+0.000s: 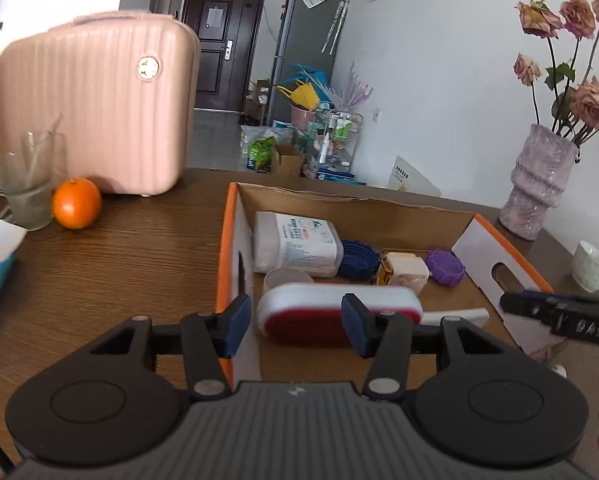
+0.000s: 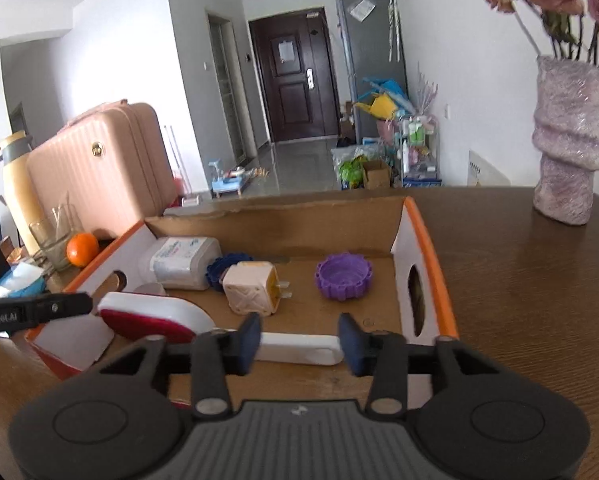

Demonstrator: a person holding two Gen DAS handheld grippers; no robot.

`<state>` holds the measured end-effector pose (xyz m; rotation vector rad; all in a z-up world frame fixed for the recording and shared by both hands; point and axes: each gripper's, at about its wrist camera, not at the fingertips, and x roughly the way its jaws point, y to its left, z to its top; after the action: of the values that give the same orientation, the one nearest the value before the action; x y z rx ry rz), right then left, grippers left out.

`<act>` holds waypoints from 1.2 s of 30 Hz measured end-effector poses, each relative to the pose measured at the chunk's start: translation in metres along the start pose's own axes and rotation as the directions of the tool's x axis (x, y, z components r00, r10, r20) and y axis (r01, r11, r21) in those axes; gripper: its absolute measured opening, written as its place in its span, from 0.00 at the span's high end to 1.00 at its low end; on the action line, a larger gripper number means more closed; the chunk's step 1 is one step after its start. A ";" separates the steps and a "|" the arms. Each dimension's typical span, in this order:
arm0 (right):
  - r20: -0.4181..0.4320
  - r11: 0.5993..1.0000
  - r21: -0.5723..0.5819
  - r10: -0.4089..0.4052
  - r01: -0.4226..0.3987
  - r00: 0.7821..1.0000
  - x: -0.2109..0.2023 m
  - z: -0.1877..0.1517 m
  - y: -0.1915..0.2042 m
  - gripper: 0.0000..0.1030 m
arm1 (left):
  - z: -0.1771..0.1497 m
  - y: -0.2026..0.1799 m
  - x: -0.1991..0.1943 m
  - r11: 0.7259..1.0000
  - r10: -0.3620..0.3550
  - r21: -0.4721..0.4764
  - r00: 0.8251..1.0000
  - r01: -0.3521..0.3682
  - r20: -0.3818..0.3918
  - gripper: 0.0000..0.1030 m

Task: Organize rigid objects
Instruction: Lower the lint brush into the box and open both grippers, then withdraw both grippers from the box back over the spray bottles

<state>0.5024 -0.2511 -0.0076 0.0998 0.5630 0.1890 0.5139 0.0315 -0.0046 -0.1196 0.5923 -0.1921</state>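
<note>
Both sets of fingers [image 1: 295, 326] [image 2: 299, 346] open; the white bar [image 2: 299, 349] partly hidden, perhaps untouched.

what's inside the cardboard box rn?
Cardboard box holds: wipes pack, blue lid, purple lid, plug adapter, red-white case, white bar. Near corners hidden by grippers.

Dark wooden table [image 1: 139, 248] bearing cardboard box [image 1: 351, 200], pink case [image 1: 95, 100], orange [image 1: 76, 203], glasses [image 1: 29, 180], vase [image 1: 539, 184], perhaps a cup [image 1: 589, 266].
</note>
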 end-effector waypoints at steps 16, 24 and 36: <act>0.106 0.997 -0.075 -0.007 0.015 0.994 -0.133 -0.028 0.023 0.15 | -0.047 -0.053 -0.135 0.994 0.034 0.099 0.992 -0.046 0.118 0.08; 0.132 0.997 -0.072 -0.015 0.025 0.991 -0.195 -0.073 0.032 0.09 | -0.093 -0.080 -0.212 0.978 0.047 0.188 0.972 -0.092 0.230 0.00; 0.236 0.990 -0.133 -0.008 0.040 0.972 -0.299 -0.147 0.066 0.06 | -0.164 -0.077 -0.305 0.987 0.059 0.128 0.953 -0.101 0.297 0.00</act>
<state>0.1651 -0.2418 0.0335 -0.0183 0.3136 0.1885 0.1622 0.0119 0.0387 0.0149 0.2857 -0.1341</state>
